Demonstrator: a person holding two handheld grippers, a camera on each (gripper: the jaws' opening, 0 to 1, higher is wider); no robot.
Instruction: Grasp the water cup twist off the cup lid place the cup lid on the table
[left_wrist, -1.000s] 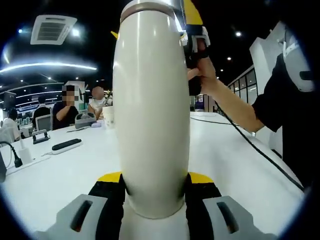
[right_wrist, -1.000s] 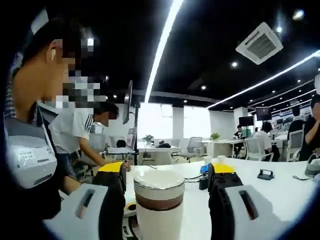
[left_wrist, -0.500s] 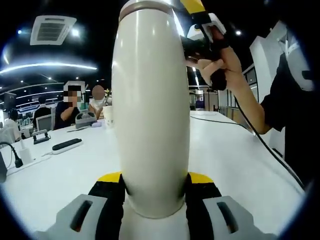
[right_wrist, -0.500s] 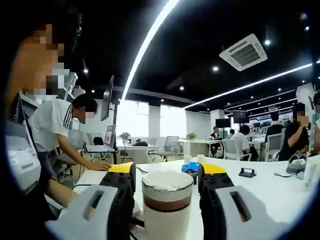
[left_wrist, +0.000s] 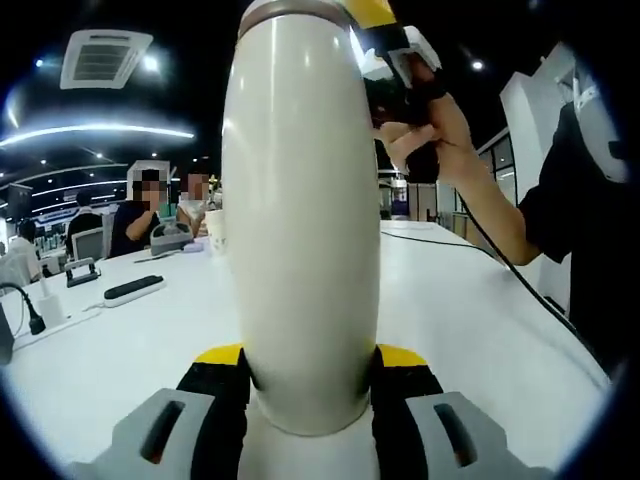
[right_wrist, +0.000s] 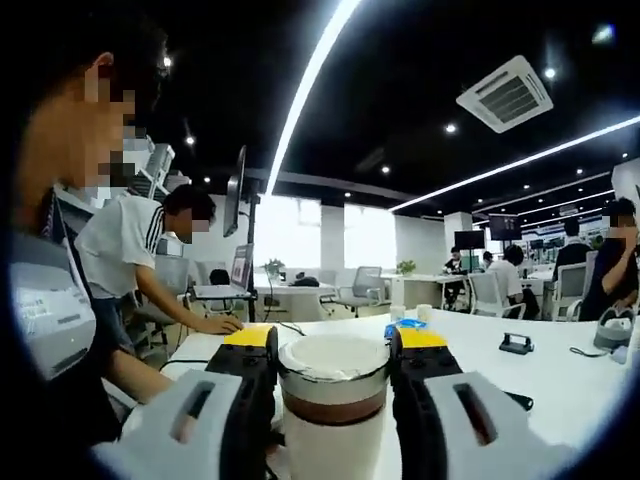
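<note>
Pinching the water cup (left_wrist: 300, 230) mid-frame, left gripper (left_wrist: 308, 385) fingers hold; right gripper (right_wrist: 330, 360) fingers squeeze the cup lid (right_wrist: 332, 362) — weak grip risks slipping while twisting.

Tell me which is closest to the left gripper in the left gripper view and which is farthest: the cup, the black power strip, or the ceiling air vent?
1. The water cup, clamped between the left gripper jaws, dead centre.
2. The black power strip, lying on the white table off to the view's left.
3. The ceiling air vent, high at the view's upper left, well beyond the table.
</note>
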